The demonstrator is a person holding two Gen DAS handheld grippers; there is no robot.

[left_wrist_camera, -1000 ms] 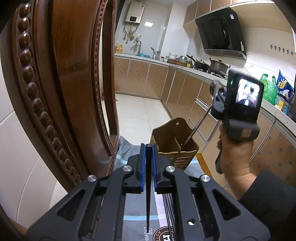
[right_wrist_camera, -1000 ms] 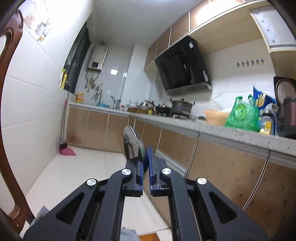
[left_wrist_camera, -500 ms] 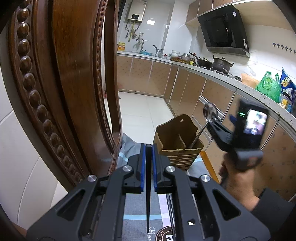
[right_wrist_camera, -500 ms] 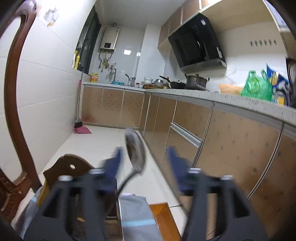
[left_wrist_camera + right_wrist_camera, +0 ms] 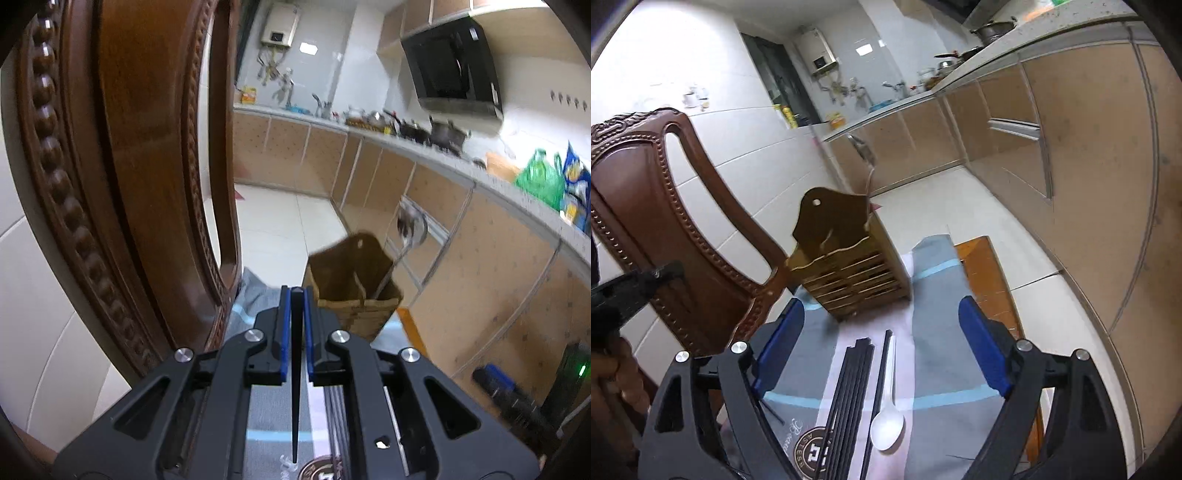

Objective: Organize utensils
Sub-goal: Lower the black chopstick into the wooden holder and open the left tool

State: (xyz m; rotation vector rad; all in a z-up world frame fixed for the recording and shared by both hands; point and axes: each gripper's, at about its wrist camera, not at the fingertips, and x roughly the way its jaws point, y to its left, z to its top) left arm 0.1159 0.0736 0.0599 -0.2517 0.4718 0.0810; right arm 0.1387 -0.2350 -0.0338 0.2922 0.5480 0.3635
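My left gripper [image 5: 295, 306] is shut on a black chopstick [image 5: 294, 387] that hangs point down over the grey cloth [image 5: 269, 439]. A wooden utensil holder [image 5: 351, 280] stands ahead, with a metal spoon [image 5: 410, 225] leaning in its right compartment. My right gripper [image 5: 881, 332] is open and empty above the cloth [image 5: 934, 362]. Below it lie several black chopsticks [image 5: 849, 391] and a white plastic spoon [image 5: 887, 421]. The holder [image 5: 846, 258] with the metal spoon [image 5: 862, 149] stands just beyond.
A carved wooden chair back [image 5: 122, 177] rises close on the left, also in the right wrist view [image 5: 665, 229]. The orange table edge [image 5: 986, 280] shows right of the cloth. Kitchen cabinets [image 5: 1052, 147] and tiled floor [image 5: 280, 229] lie beyond.
My right gripper let go of the metal spoon into the holder, opened wide and pulled back and down over the cloth. My left gripper kept holding the chopstick, nearly still.
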